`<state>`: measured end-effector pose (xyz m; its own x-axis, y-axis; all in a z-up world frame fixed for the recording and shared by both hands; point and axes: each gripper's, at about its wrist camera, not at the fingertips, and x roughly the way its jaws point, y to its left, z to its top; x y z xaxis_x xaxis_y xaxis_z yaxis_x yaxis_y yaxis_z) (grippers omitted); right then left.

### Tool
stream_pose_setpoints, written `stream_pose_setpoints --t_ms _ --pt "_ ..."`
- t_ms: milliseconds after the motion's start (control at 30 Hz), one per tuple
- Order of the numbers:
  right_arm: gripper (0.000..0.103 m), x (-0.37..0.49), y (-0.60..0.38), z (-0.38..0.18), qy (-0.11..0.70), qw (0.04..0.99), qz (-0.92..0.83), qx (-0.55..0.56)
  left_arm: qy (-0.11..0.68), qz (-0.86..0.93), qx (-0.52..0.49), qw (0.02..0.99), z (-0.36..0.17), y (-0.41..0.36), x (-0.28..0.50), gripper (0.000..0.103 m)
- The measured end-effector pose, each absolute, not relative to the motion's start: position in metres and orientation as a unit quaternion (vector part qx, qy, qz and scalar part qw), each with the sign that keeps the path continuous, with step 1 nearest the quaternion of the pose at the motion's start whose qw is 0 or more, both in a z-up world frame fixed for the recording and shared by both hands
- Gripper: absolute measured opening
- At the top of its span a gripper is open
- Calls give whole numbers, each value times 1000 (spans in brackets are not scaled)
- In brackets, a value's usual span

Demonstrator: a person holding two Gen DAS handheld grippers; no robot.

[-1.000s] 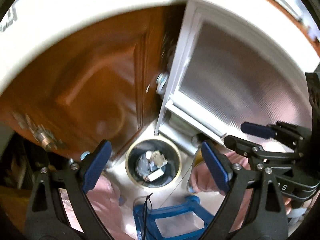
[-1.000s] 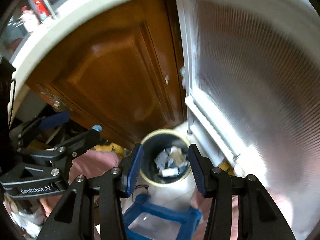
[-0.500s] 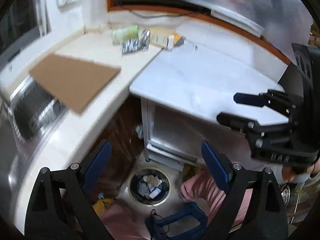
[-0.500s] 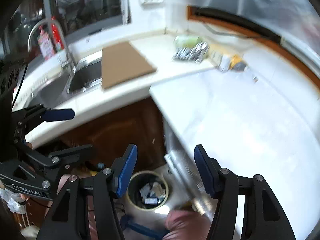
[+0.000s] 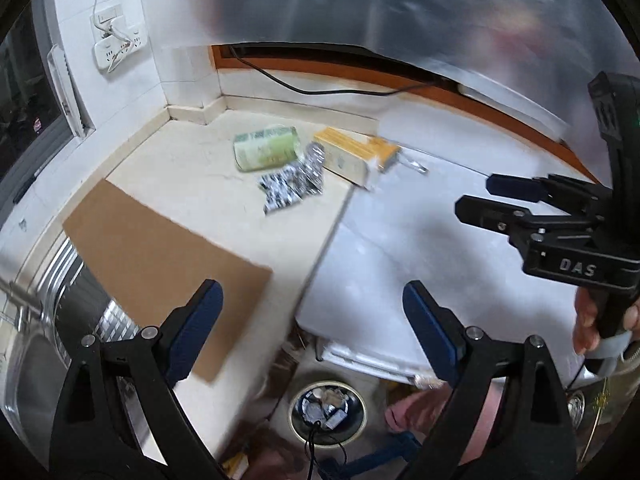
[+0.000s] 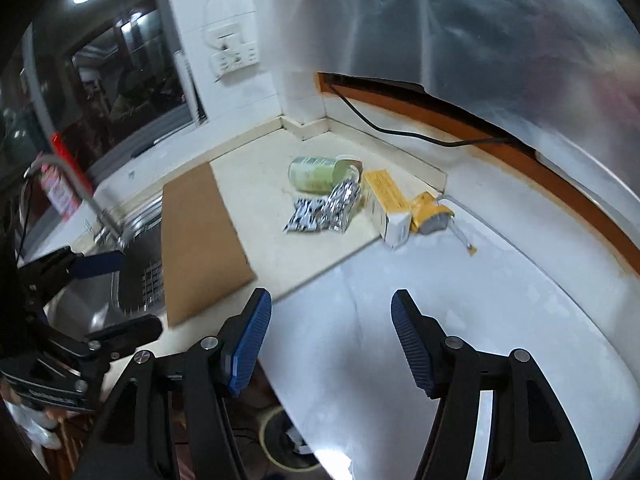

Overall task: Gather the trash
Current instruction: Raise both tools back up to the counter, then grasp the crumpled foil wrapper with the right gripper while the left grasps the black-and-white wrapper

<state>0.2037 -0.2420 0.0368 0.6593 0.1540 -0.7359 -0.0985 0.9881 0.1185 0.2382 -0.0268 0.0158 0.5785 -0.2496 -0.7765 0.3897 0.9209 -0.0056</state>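
Trash lies in the far corner of the counter: a green cup on its side (image 5: 266, 148) (image 6: 318, 173), a crumpled silver wrapper (image 5: 294, 186) (image 6: 324, 213), a yellow-and-white box (image 5: 354, 156) (image 6: 390, 208) and a yellow crumpled piece (image 6: 431, 214). A flat cardboard sheet (image 5: 160, 256) (image 6: 198, 240) lies beside the sink. The bin (image 5: 327, 408) with trash inside stands on the floor below. My left gripper (image 5: 312, 308) is open and empty, above the counter edge. My right gripper (image 6: 330, 320) is open and empty over the white top.
A steel sink (image 5: 60, 320) (image 6: 132, 272) with a tap (image 6: 76, 184) is at the left. A white appliance top (image 5: 420, 248) (image 6: 440, 320) fills the right. A black cable (image 5: 340, 90) runs along the back wall. A blue stool (image 5: 384, 460) stands by the bin.
Both grippers have risen from low over the floor bin to above the counter, so the counter and its trash now fill the views. Both stay open and empty.
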Motion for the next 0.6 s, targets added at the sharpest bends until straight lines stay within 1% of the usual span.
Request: stream_pose_setpoints --t_ms 133,200,267,300,367,433,600 --pt "64 269 -249 20 423 901 68 65 432 -169 79 882 -5 -32 294 90" --pt "64 301 -255 7 434 894 68 93 438 -164 71 881 -18 -31 327 85" --pt "64 326 -258 -9 443 887 64 115 443 -157 64 880 -32 -29 350 77" --pt "64 336 -259 -17 447 883 62 126 449 -156 55 878 -38 -28 363 76" --pt "64 354 -260 -33 455 877 60 143 460 -155 34 873 -50 -25 388 68" --pt "64 380 -261 -50 462 871 53 159 468 -160 13 869 -61 -22 408 66" --pt "64 422 -261 -84 477 857 42 190 470 -162 5 868 -84 -23 437 65"
